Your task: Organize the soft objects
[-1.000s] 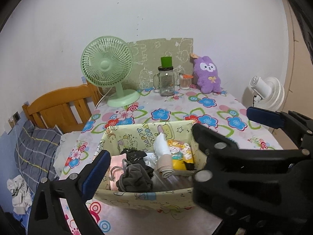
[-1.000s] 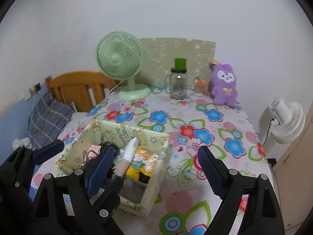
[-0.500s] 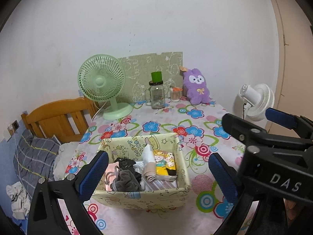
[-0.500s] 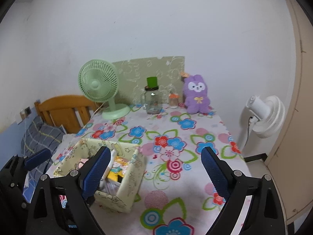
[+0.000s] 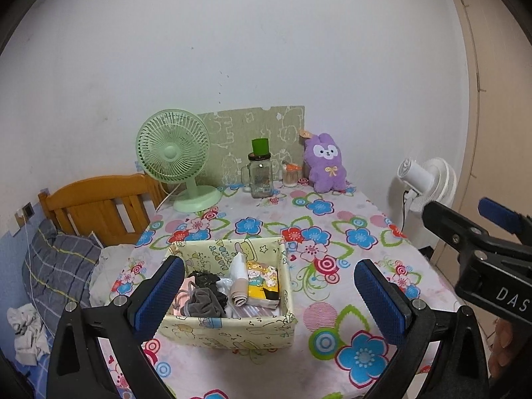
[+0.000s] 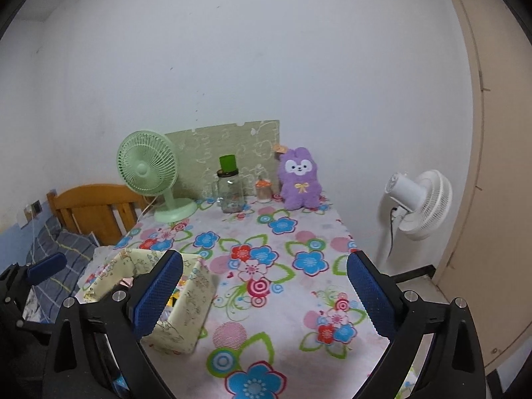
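Gaping wide and empty — both the left tool [image 5: 266,294] and right tool [image 6: 264,291] — above the square fabric box [image 5: 229,327] of rolled cloths.

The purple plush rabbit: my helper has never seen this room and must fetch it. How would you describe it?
Find the table with the flowered cloth and look to its far edge by the wall. The purple plush rabbit sits upright there, right of the glass jar. It is the only furry thing, with a white face and a yellow bow.

I counted two fans, one green fan [image 5: 173,163] and one white fan [image 5: 429,179]. I saw one purple bunny [image 5: 325,163], one glass jar [image 5: 261,176], and one box [image 5: 229,327] of soft things.
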{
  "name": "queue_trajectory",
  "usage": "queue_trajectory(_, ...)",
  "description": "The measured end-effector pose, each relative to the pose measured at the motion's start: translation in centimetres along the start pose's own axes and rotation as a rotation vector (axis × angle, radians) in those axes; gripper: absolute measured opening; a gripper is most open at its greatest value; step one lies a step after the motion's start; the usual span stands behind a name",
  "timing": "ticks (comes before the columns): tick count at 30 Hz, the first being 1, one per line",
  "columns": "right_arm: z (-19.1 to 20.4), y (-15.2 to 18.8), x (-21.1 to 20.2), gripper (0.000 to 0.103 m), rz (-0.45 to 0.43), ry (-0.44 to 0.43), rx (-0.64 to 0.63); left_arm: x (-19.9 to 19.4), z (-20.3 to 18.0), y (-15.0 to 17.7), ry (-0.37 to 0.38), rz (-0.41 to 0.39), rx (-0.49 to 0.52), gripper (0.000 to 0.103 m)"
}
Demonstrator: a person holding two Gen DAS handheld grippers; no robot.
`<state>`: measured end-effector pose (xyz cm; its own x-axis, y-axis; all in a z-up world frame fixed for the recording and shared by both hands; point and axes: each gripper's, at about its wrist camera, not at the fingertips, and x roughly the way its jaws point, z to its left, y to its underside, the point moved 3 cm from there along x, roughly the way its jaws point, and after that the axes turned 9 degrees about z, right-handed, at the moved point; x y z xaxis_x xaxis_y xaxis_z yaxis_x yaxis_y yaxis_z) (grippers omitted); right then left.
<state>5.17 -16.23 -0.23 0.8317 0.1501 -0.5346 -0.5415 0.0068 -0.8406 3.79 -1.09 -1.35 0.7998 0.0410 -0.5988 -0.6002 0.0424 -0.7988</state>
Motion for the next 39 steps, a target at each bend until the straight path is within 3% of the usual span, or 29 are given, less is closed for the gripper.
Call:
queue_trajectory(18,-2.2,1.5,-3.4,0.100,-0.036,0.011,0.025,-3.1,-0.5,0.8,-0.011,-0.051,-0.027,0.103)
queue_trajectory(39,-1.8,1.6,-3.5,0.100,-0.037,0.003,0.020,-3.2,-0.4,0.8,-0.008,-0.052,-0.026,0.103)
